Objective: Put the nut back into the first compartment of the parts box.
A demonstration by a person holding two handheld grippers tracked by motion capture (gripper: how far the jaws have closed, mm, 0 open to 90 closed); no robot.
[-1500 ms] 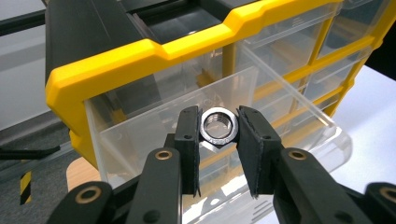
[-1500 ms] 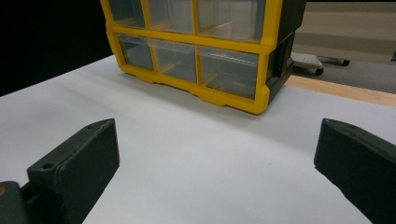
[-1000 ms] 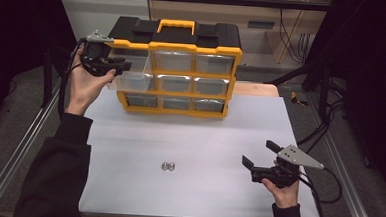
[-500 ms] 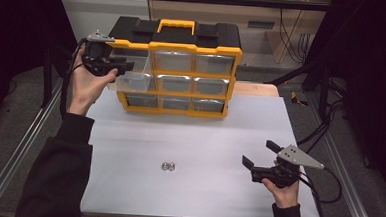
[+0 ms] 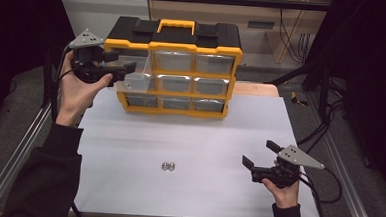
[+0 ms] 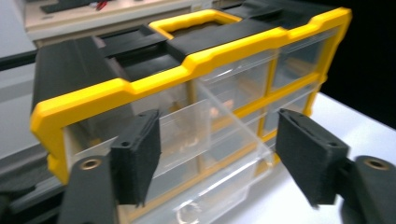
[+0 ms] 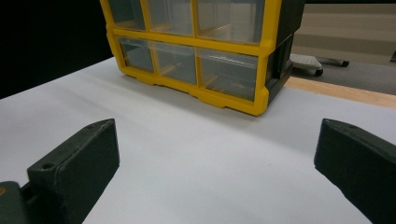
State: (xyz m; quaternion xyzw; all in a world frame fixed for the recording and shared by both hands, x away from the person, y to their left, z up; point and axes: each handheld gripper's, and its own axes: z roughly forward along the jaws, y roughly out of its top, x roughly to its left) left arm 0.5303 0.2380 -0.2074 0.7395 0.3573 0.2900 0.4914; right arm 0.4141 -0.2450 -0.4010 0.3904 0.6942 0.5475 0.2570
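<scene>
1. So, the left tool point(image 5: 124, 71) is up at the top-left corner of the yellow and black parts box point(image 5: 175, 67), with its jaws spread wide and nothing pinched between them.
2. The thing it's working on is the clear drawer point(image 5: 137, 75) in the top-left slot, which sticks out of the box toward the person and a bit to the left.
3. In the left gripper view the drawer point(image 6: 210, 130) sits right between the two black pads and slightly ahead of them, so the tool is lined up on it but I can't tell if a pad is touching the plastic.
4. The drawer's long axis runs front to back out of its slot, so I'd guess any push or pull has to go straight along that line or it'll jam.
5. The left hand is clearly the nearer one; the right tool point(image 5: 261, 159) is well apart, hovering low over the near right part of the white table point(image 5: 129, 145), jaws also spread and empty.
6. Two small metal bits point(image 5: 168, 166) lie on the table near the middle front, well apart from both tools.
7. Nothing stands between the left tool and the drawer; the other drawers look shut.
</scene>
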